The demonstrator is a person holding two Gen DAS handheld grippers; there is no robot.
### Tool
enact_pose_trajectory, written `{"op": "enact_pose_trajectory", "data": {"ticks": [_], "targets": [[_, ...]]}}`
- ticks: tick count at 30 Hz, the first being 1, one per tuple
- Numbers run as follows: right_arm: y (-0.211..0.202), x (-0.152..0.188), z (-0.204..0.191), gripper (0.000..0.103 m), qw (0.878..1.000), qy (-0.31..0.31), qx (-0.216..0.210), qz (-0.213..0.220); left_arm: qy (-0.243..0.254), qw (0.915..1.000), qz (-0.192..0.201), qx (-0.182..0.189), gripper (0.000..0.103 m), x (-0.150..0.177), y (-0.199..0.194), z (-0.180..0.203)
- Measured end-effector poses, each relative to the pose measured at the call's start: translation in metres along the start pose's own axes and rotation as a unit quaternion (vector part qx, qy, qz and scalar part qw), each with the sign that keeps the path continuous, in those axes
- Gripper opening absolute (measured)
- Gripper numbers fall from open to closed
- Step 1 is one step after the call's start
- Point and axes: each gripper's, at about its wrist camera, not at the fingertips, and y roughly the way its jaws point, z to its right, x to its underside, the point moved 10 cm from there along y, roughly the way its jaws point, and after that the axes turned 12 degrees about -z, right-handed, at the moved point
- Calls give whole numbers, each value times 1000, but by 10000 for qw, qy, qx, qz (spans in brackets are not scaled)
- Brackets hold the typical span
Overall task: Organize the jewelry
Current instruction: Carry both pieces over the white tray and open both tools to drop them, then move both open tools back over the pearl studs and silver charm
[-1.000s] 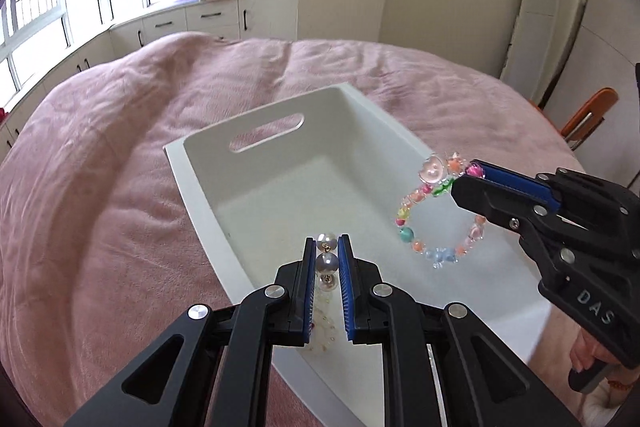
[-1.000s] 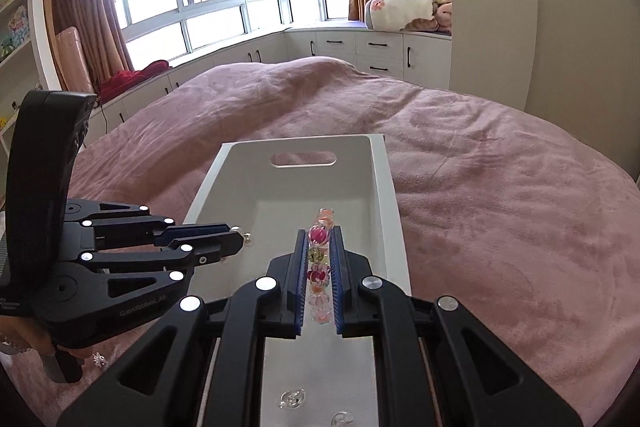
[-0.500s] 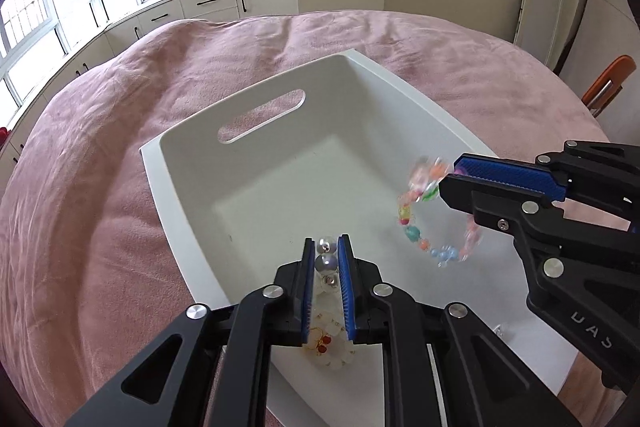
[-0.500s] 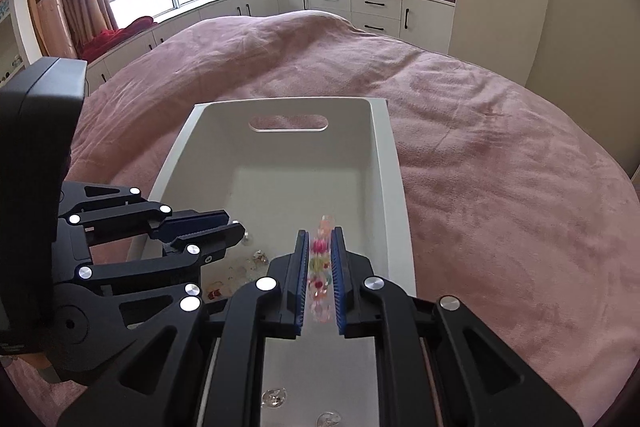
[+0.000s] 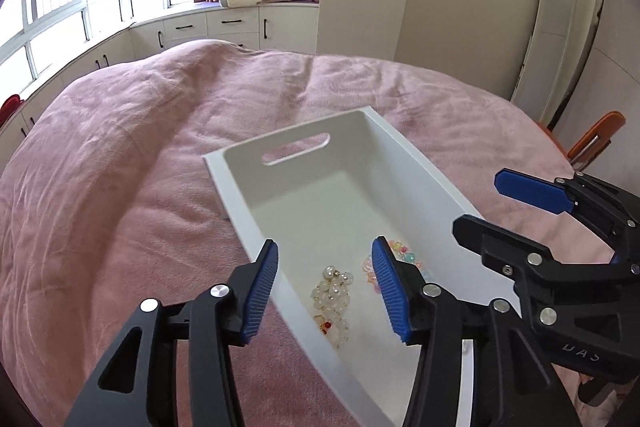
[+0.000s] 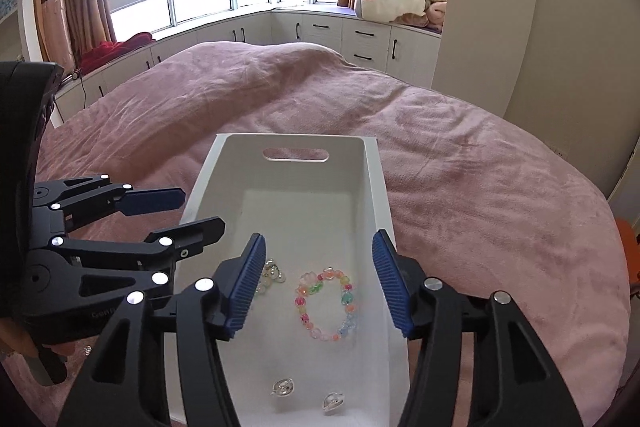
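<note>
A white tray (image 5: 420, 171) with a slot handle lies on the pink bed; it also shows in the right wrist view (image 6: 372, 187). My left gripper (image 5: 326, 291) is open above its near left wall, over a pearl bracelet (image 5: 334, 297) lying on the tray floor. My right gripper (image 6: 318, 283) is open above a colourful bead bracelet (image 6: 326, 303) lying flat in the tray. That bracelet (image 5: 406, 257) is partly hidden behind my left finger. The pearl bracelet (image 6: 272, 277) peeks out beside my right gripper's left finger. Both grippers are empty.
Two small clear earrings (image 6: 284, 387) lie at the tray's near end. The pink blanket (image 5: 120, 167) surrounds the tray. White cabinets (image 6: 360, 39) and windows stand behind. An orange chair (image 5: 596, 139) is at the far right.
Both grippers have opened. The pearl bracelet dropped from the left one and the colourful bead bracelet from the right one; both now lie on the tray floor. Both grippers have pulled back.
</note>
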Motion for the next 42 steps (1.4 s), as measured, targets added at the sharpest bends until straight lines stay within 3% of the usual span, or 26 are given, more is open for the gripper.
{"op": "enact_pose_trajectory", "data": {"ticks": [4, 13, 20, 25, 29, 36, 38, 42], "targets": [[-28, -3, -15, 69, 9996, -127, 21, 252, -67, 9999, 144, -43, 65, 9, -27, -9], [-104, 9, -70, 87, 9944, -477, -31, 944, 20, 9980, 554, -300, 88, 51, -106, -32], [-137, 41, -134, 97, 9889, -929, -304, 1116, -89, 9957, 645, -662, 91, 108, -164, -61], [-139, 67, -169, 98, 9880, -1007, -615, 996, -167, 9934, 634, -939, 92, 153, -190, -87], [-126, 88, -200, 97, 9880, -897, -939, 842, -467, 9931, 542, -932, 92, 180, -193, -109], [-92, 107, -235, 95, 9868, -1008, -1069, 676, -973, 9889, 513, -998, 92, 202, -183, -154], [-80, 109, -242, 85, 9862, -1068, -1101, 626, -1039, 9889, 410, -980, 92, 207, -173, -164], [-49, 121, -253, 76, 9854, -1103, -1240, 368, -1100, 9903, 278, -804, 88, 222, -146, -175]]}}
